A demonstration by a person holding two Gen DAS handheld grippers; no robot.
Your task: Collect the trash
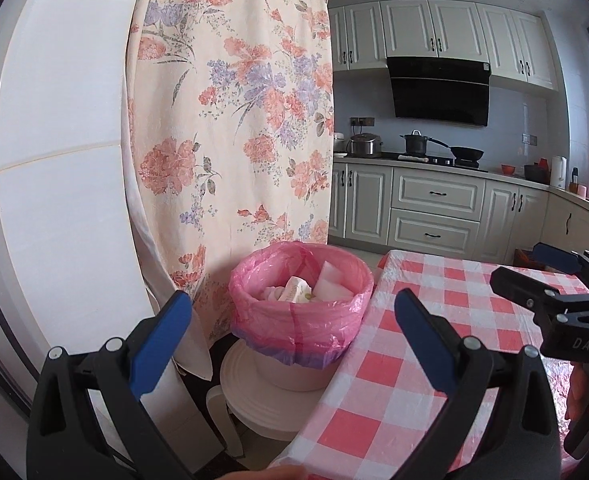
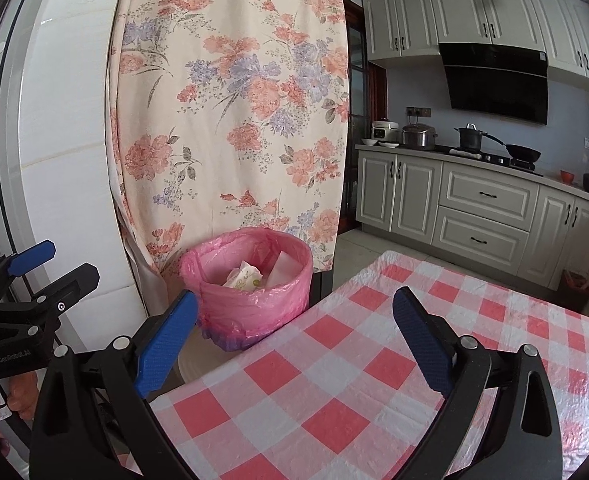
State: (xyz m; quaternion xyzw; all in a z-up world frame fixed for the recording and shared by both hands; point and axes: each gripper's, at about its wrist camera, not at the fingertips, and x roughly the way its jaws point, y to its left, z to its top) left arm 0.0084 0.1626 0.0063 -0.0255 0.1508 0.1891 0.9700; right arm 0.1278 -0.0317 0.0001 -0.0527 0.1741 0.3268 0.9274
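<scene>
A white trash bin lined with a pink bag [image 1: 300, 316] stands on a white stool [image 1: 254, 404] left of the table; it also shows in the right wrist view [image 2: 250, 292]. Crumpled paper and white wrappers [image 1: 294, 290] lie inside it. My left gripper [image 1: 294, 340] is open and empty, in front of the bin. My right gripper [image 2: 294, 344] is open and empty over the table's near left corner. Each gripper shows in the other's view: the right one [image 1: 534, 280], the left one [image 2: 46, 268].
A table with a red-and-white checked cloth [image 2: 374, 380] fills the lower right. A floral curtain [image 1: 234, 120] hangs behind the bin, beside a white wall. Kitchen cabinets and a stove with pots [image 1: 434, 152] stand at the back.
</scene>
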